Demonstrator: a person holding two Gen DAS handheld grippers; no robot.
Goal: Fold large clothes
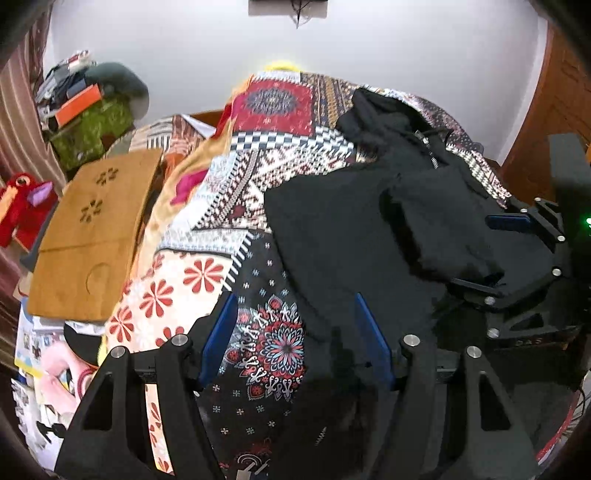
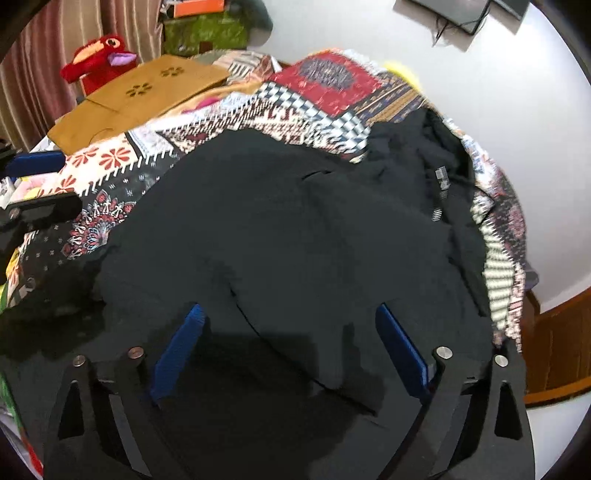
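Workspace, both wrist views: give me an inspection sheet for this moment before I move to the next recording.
Surface: patchwork bedspread, patterned, covering the bed.
Job's things: black zip garment spread on the bedspread, zipper towards the far right, partly rumpled.
Clutter: tan board beside the garment; red plush toy; green box with an orange box on top.
Grippers: left tongs open over the garment's edge; right tongs open over black cloth, nothing gripped.
Cables: dark cords hang from a wall-mounted object.
Surroundings: white wall, striped curtain, wooden panel.
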